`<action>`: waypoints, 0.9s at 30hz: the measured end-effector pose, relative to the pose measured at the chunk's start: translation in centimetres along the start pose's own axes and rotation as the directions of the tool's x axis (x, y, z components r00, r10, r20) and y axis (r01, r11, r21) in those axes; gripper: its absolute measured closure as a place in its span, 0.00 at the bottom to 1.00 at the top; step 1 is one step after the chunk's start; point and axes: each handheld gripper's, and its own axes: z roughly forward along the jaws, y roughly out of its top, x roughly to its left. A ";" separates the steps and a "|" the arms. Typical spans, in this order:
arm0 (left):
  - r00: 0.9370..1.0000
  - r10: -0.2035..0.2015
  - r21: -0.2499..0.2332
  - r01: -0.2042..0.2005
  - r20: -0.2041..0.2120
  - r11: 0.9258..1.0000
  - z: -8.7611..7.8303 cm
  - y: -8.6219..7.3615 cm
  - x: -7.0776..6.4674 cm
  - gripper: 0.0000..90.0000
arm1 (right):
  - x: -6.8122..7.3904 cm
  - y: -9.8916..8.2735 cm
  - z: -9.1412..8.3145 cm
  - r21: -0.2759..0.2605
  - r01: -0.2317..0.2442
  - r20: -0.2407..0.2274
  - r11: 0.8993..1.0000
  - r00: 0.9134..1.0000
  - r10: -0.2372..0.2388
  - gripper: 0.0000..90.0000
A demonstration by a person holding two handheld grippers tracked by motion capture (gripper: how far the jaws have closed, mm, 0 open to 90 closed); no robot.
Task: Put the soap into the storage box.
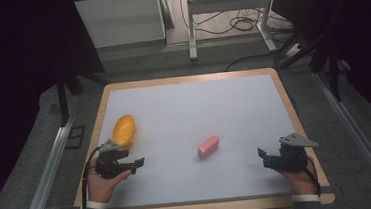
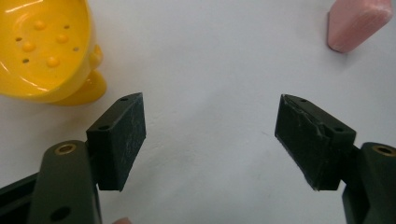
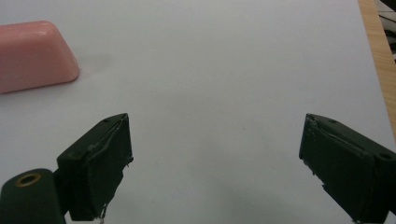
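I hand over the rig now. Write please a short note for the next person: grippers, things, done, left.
Left gripper: open, holds nothing, near the yellow soap dish.
Right gripper: open, holds nothing, at the table's right side.
Pink soap bar: flat on the white table between the grippers, apart from the dish.
Done: nothing visible; dish holds nothing.
Left: probably grasp the soap and put it in the dish.

Near the left edge, the black two-jaw left gripper points right, jaws wide apart; near right, the black right gripper points left, jaws likewise apart
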 end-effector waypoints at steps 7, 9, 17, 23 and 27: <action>1.000 0.022 -0.001 -0.022 0.017 1.000 -0.5 0.9 -0.4 0.28 | 0.0 0.0 0.0 0.002 -0.001 0.000 1.000 1.000 0.001 0.10; 1.000 0.015 0.000 -0.015 0.023 1.000 -0.7 1.2 -0.5 0.28 | 0.0 -0.1 -0.1 0.004 0.000 0.000 1.000 1.000 0.000 0.10; 0.999 0.030 0.006 -0.030 0.025 1.000 -0.7 2.4 -1.1 0.28 | -0.1 -0.2 -0.1 0.005 0.004 0.006 1.000 1.000 -0.004 0.10; 0.999 0.041 0.015 -0.042 0.031 0.999 -0.4 2.9 -1.4 0.28 | -0.1 -0.2 -0.1 0.006 0.001 0.014 1.000 1.000 -0.001 0.10; 0.998 0.050 0.021 -0.051 0.035 0.998 -0.2 3.1 -1.7 0.28 | -0.1 -0.2 -0.1 0.006 0.004 0.014 1.000 1.000 -0.004 0.10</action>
